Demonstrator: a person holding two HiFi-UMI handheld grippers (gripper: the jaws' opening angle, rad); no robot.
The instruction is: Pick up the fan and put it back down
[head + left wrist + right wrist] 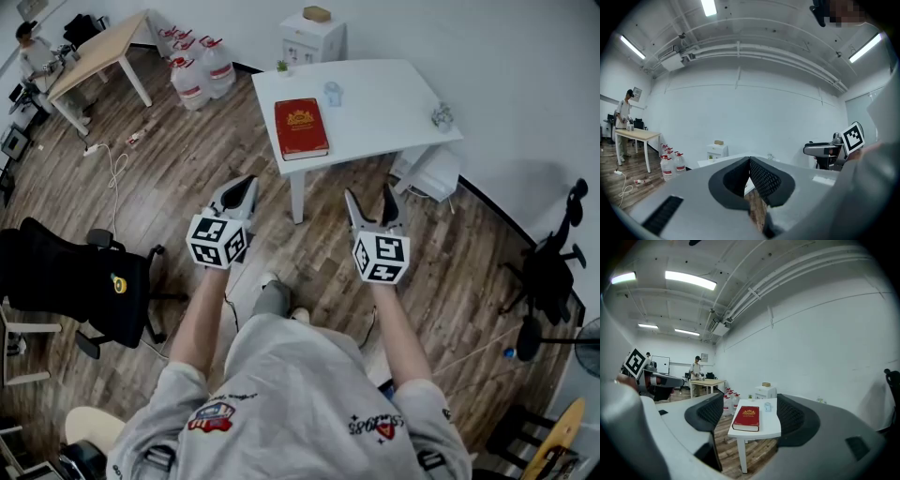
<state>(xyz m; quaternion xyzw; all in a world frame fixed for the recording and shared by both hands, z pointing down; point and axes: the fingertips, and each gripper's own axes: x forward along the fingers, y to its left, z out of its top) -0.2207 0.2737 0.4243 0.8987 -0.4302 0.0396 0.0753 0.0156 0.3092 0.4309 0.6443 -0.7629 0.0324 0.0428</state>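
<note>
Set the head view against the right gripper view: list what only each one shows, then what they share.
Only the head view shows the person's grey shirt, a black office chair and a white cable on the wood floor.
Only the right gripper view shows the ceiling lights and the pipes along the wall.
Both show the right gripper with its jaws apart and empty, the white table, the red book lying on it, the water bottles and the wooden table.
</note>
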